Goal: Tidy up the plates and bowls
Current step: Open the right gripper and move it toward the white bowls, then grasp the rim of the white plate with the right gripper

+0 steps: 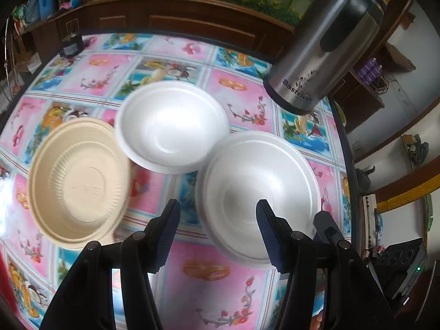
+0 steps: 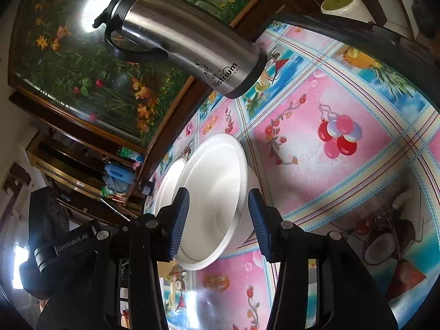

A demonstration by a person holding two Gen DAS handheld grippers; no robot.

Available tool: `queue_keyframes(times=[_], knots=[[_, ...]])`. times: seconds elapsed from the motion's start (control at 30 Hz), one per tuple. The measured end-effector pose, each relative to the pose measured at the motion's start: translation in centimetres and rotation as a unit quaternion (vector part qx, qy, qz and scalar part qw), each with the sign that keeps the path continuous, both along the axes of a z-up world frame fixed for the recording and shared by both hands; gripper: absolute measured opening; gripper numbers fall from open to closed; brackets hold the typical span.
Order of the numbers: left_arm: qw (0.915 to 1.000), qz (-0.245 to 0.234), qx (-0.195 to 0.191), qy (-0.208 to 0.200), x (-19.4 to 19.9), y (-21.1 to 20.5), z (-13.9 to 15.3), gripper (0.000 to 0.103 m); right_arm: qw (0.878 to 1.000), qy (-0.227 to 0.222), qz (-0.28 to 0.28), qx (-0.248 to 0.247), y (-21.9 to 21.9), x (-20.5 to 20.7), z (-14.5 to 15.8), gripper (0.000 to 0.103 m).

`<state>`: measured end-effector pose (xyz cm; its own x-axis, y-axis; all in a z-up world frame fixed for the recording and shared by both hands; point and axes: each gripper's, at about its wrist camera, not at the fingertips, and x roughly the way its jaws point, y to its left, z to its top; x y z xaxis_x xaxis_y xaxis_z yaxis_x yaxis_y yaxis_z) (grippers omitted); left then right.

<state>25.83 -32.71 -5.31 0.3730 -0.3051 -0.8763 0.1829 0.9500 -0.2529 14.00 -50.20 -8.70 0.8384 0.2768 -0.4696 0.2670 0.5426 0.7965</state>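
A table covered with a glossy pink-and-blue patterned cloth (image 1: pixel 209 283) carries three dishes and a steel flask.

From the left wrist view, the left gripper (image 1: pixel 217 231) hangs over the near part of the table with its jaws apart and nothing between the pads. Its right finger (image 1: pixel 268 233) overlaps the near white foam bowl (image 1: pixel 255 192), while its left finger (image 1: pixel 167 231) stands over bare cloth just to that bowl's left; whether the finger touches the bowl cannot be told. This bowl sits close to the table's right edge. The second white foam bowl (image 1: pixel 170 126) lies farther in, toward the middle of the table, its rim touching or just meeting the near bowl's rim. The tan ribbed bowl (image 1: pixel 79 181) lies toward the left side, its rim just beside the second white bowl. The steel flask (image 1: pixel 324 52) stands near the far right corner, well apart from the bowls.

From the right wrist view, the right gripper (image 2: pixel 218 222) has its jaws apart, and the near white foam bowl (image 2: pixel 217 192) sits between and just beyond its blue pads, neither of which presses on it. The second white bowl (image 2: pixel 169 184) shows behind it, and the flask (image 2: pixel 187 41) stands beyond both.
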Motion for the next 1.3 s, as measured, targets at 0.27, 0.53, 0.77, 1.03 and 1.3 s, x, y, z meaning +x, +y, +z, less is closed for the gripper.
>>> queue_keyframes(times=[0.27, 0.53, 0.77, 1.03, 1.3], knots=[[0.9999, 0.002, 0.009, 0.006, 0.5, -0.9, -1.9, 0.056, 1.0, 0.024, 0.001, 0.009, 0.0, 1.0, -0.7, 0.044], [0.9996, 0.012, -0.005, 0.026, 1.5, -0.9, -3.8, 0.043, 0.999, 0.037, -0.005, -0.006, 0.3, 1.4, -0.5, 0.044], [0.9995, 0.018, 0.014, 0.02, 1.7, -0.7, -4.7, 0.011, 0.995, 0.072, -0.015, -0.063, 0.8, 2.2, -0.4, 0.014], [0.9996, 0.016, 0.008, 0.022, 0.3, 0.1, -4.3, 0.011, 0.993, 0.096, -0.014, -0.068, 1.1, 1.9, 0.0, 0.008], [0.9996, 0.021, -0.005, 0.02, -3.2, 2.4, -3.4, 0.011, 0.991, 0.103, 0.01, -0.086, 3.2, -0.6, 1.7, 0.007]])
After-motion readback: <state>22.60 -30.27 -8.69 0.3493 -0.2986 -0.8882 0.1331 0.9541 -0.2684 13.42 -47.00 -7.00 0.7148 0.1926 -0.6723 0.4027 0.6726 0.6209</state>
